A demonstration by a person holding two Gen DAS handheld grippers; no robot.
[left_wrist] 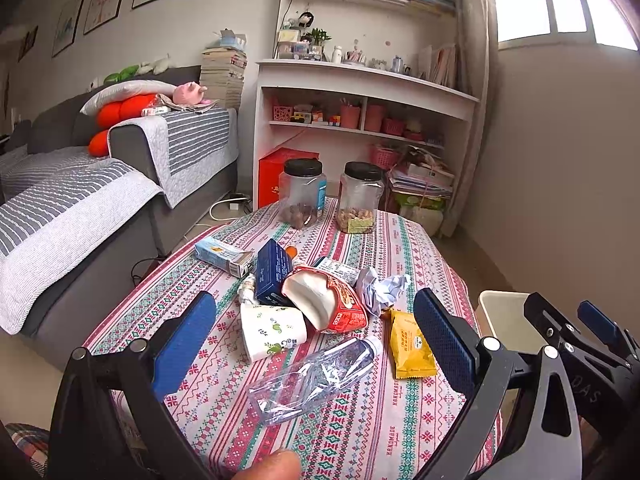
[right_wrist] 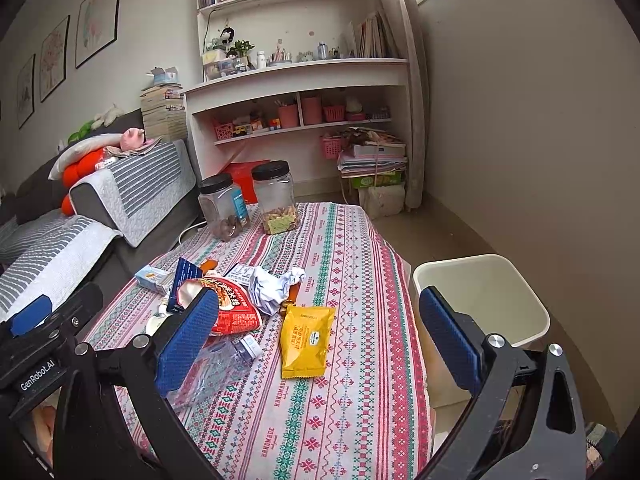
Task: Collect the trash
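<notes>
Nearest the left gripper is a crushed clear bottle, lying flat near the table's near edge, long axis diagonal, cap end pointing far-right; beside it a tipped white cup with green print; a red snack bag, mouth open toward the camera; a yellow packet lying lengthwise; crumpled paper; the tablecloth reads "HANDMADE"; the bin stands off the right edge; both grippers, right too, spread wide and holding nothing; "GenRobot.AI" on the left one.
</notes>
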